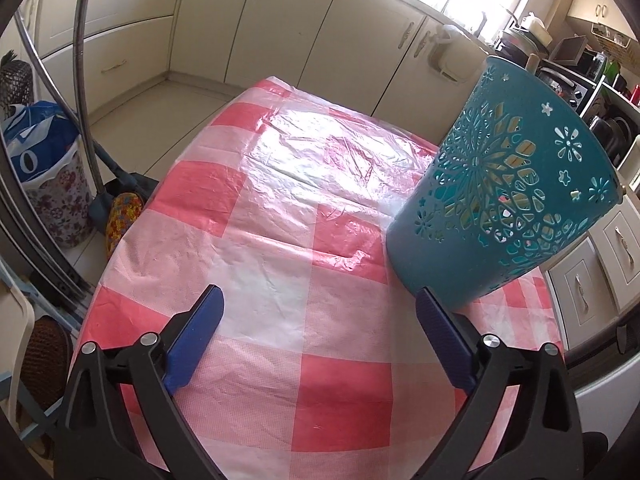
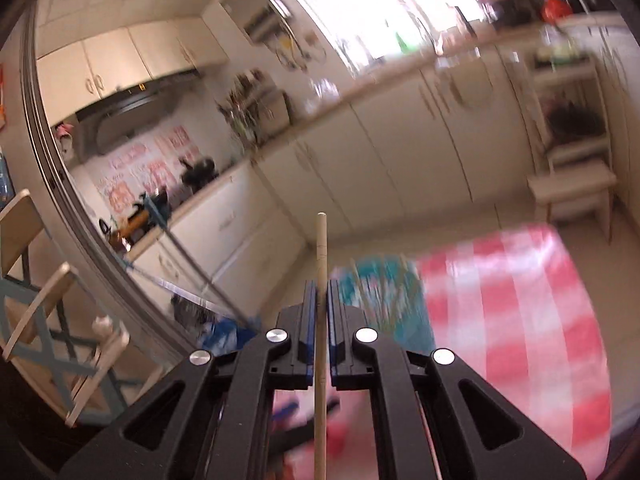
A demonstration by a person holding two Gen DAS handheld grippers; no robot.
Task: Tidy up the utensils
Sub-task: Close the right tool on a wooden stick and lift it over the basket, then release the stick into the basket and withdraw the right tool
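A teal perforated utensil holder (image 1: 504, 196) stands on the red-and-white checked tablecloth (image 1: 280, 240) at the right; wooden handles show through its holes. My left gripper (image 1: 320, 312) is open and empty, low over the cloth, its right finger (image 1: 444, 340) just in front of the holder's base. My right gripper (image 2: 320, 300) is shut on a thin wooden stick (image 2: 321, 248) that points up between the blue pads. The right wrist view is blurred; the teal holder (image 2: 384, 296) shows just right of the fingertips, on the checked cloth (image 2: 520, 312).
Cream kitchen cabinets (image 1: 280, 28) run behind the table. A floral bin with a blue bag (image 1: 48, 184) and metal poles (image 1: 80, 80) stand on the floor at left. Drawers (image 1: 600, 268) lie right of the table. A wooden chair (image 2: 44, 292) is at the left in the right wrist view.
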